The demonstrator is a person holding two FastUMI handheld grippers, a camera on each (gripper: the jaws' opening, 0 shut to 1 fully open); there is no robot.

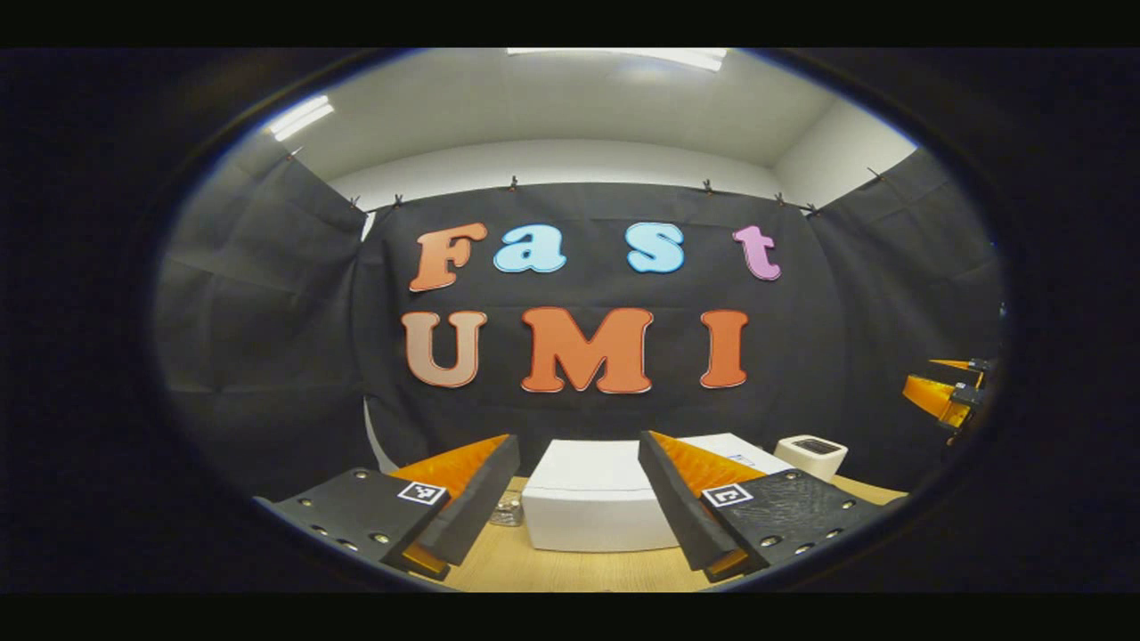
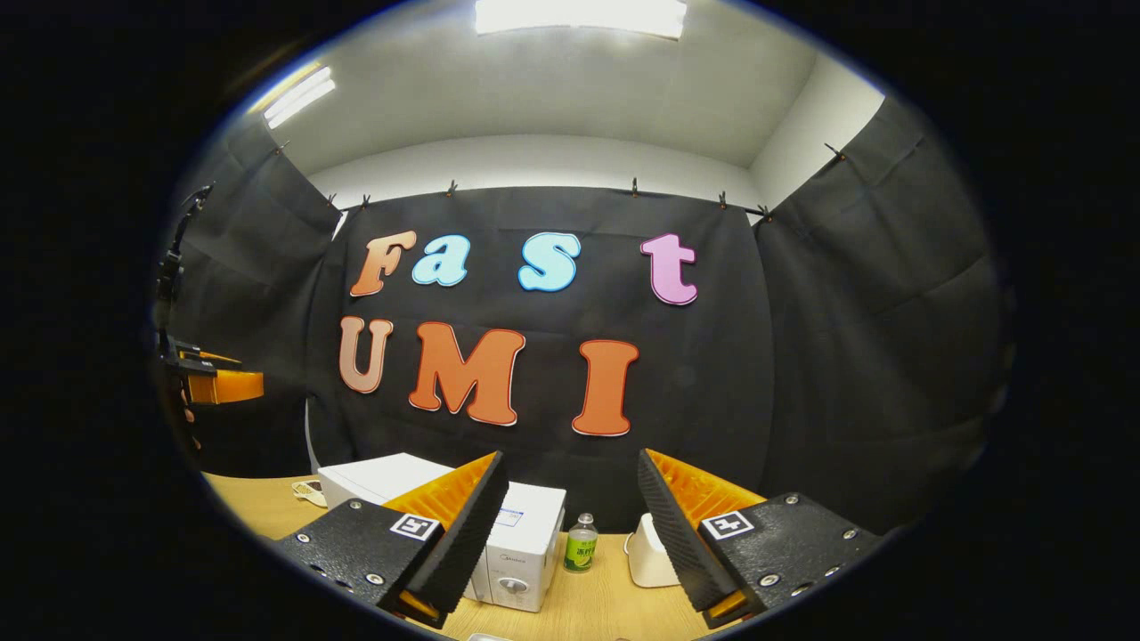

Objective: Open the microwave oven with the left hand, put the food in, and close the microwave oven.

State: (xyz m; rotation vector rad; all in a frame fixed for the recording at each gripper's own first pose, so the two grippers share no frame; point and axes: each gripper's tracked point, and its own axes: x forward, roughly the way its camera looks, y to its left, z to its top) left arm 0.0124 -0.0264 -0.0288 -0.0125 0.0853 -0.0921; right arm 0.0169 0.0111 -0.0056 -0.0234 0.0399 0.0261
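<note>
Your left gripper (image 1: 574,499) hangs in the air with its jaws spread wide and nothing between them; each finger is a wedge with a ribbed inner face, bolted to a flat textured plate that carries a small square marker. Straight ahead of it, framed between the fingers, sits the microwave oven (image 1: 588,503), a smooth white box with rounded edges, standing on the tabletop (image 1: 570,565) with its door shut. A small clear glass object (image 1: 508,509) rests on the wood just beside the oven's left side; you cannot tell what it is. Behind and to the right of the oven stands a small white appliance (image 1: 810,456) with a dark recessed top.

Your right gripper (image 2: 570,525) is likewise held wide and empty above the tabletop (image 2: 588,605). In the right gripper view the microwave oven (image 2: 521,543) lies low and left of centre, partly behind the left finger, showing a round knob on its front. A small green bottle (image 2: 581,541) with a pale cap stands upright near the oven's right side, and a white rounded appliance (image 2: 648,554) sits just past the bottle.

The tabletop is light wood with a fine grain. Black cloth drapes the booth on three sides, clipped along its top edge, under a white ceiling with strip lights
</note>
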